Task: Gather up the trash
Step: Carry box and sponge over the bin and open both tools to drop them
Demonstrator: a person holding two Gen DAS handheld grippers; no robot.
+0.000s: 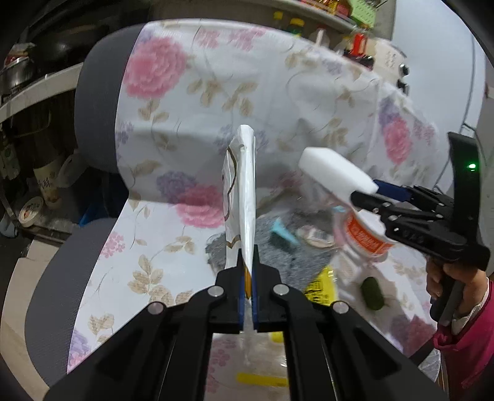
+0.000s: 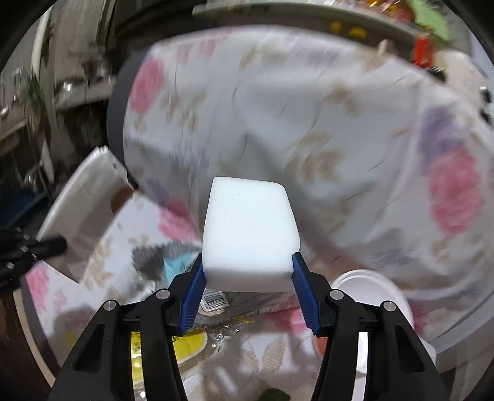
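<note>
Behind everything stands a cluttered kitchen shelf of bottles, and below it the landmark of the scene, a chair with grey edges, draped in a floral cloth that runs from backrest to seat. On the seat part of the cloth, below the backrest, the remaining trash lies scattered: a clear plastic bottle with an orange label, a yellow wrapper, a teal scrap, a flat round packet and a small dark green object; a white cup stands at the right edge of the seat. Held above the seat, the left gripper has its jaws brought fully together on the lower end of a flat white pouch, which stands up edge-on in front of the backrest. To the right of the pouch, also clear of the cloth, the right gripper grips a white foam block by its near end, the blue pads pressing its two opposite side faces. The block looks light, soft and compressible, so a modest squeeze across the flat sides probably suffices, and a hard one would dent it. The pouch appears thin, limp and smooth; pinching near an edge seam, as here, seems the safest hold against slipping. Bottle and wrapper, being slick and crushable, likely call for a grip across the narrowest part.
</note>
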